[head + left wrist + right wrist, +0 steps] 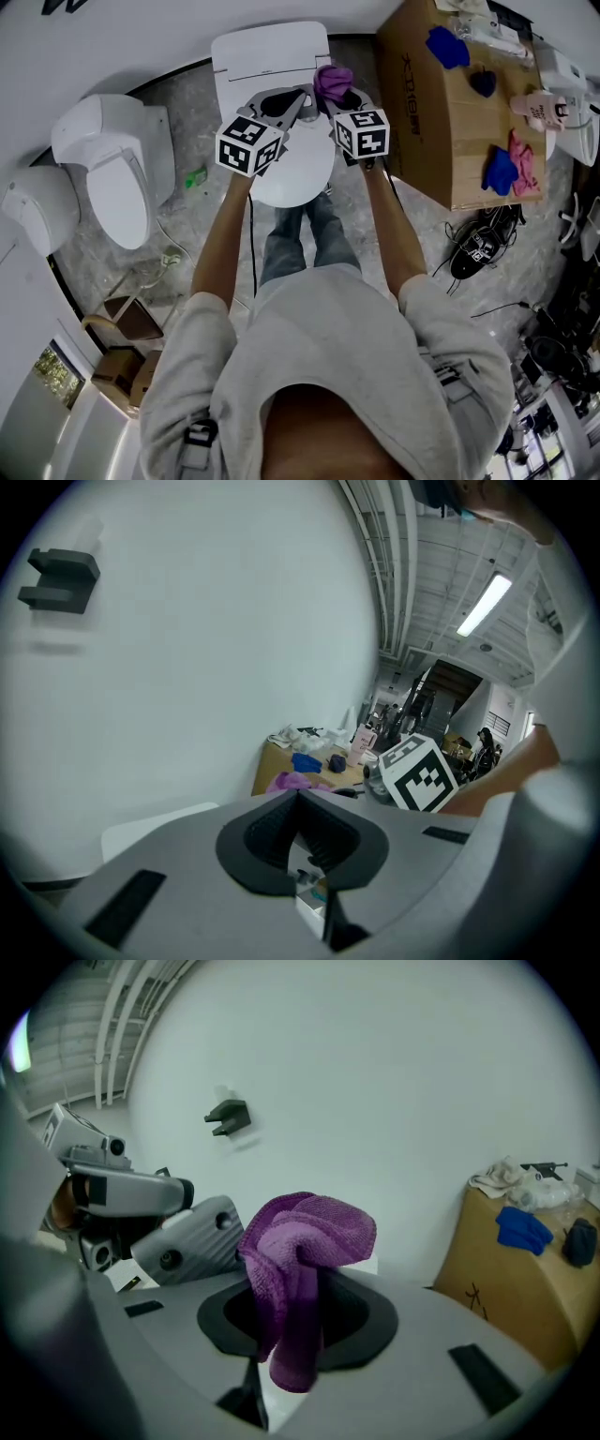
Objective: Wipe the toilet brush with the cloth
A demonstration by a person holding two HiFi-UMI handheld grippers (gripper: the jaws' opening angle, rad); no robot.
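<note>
A purple cloth hangs bunched from my right gripper, which is shut on it; in the right gripper view the cloth folds over the jaws and droops in front of them. My left gripper is held just left of it, fingertips close to the cloth. In the left gripper view its jaws are shut with nothing between them, and the cloth shows beyond them. Both grippers hover over a white toilet. No toilet brush is visible in any view.
A second white toilet stands to the left. A cardboard box on the right carries blue and pink cloths. Black shoes and cables lie on the floor beside it. A black bracket sits on the white wall ahead.
</note>
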